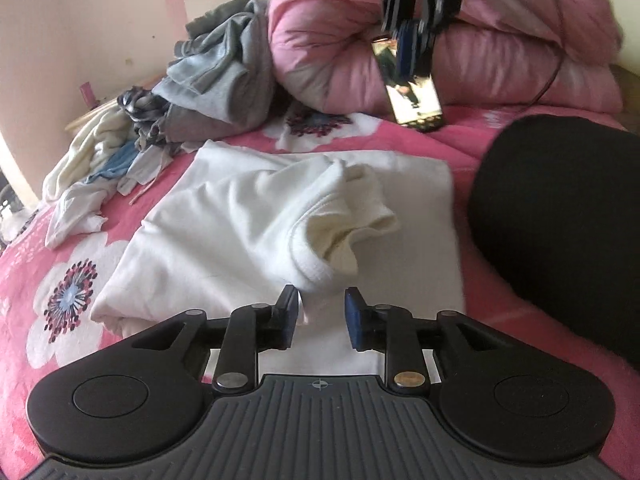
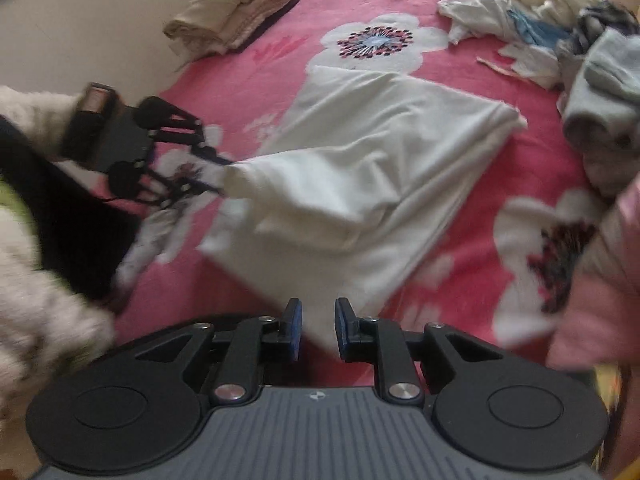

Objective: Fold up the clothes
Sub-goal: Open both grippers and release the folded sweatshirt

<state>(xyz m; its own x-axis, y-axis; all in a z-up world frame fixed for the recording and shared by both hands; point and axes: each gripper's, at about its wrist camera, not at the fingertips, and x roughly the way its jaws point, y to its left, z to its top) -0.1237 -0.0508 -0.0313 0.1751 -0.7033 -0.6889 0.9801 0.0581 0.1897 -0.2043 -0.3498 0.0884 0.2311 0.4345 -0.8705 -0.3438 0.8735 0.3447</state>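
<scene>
Nearest us, our left gripper (image 1: 322,312) hangs over the near edge of the bed (image 1: 52,272), its 2 jaws apart with nothing pressed between them; the rumpled sleeve (image 1: 352,216) of the white shirt (image 1: 224,224) lies just beyond the tips, apart from the pads. From the right wrist view, our right gripper (image 2: 318,328) also has its jaws apart, a little gap between the blue pads, with only a corner of the shirt below them and nothing clamped. The shirt lies partly folded in the middle of the bed, on the pink flowered cover, one sleeve bunched on top. A black rounded shape (image 1: 560,220) sits at the bed's right side, just beside the shirt; we cannot tell what it is. Farther back, toward the left edge, a loose heap of white and blue clothes (image 1: 100,172) lies beside a grey pile (image 1: 216,84). A phone (image 1: 412,84) leans against the pink duvet (image 1: 500,60) at the far edge. In the right wrist view, a folded beige stack (image 2: 236,8) rests at the bed's far left corner.
</scene>
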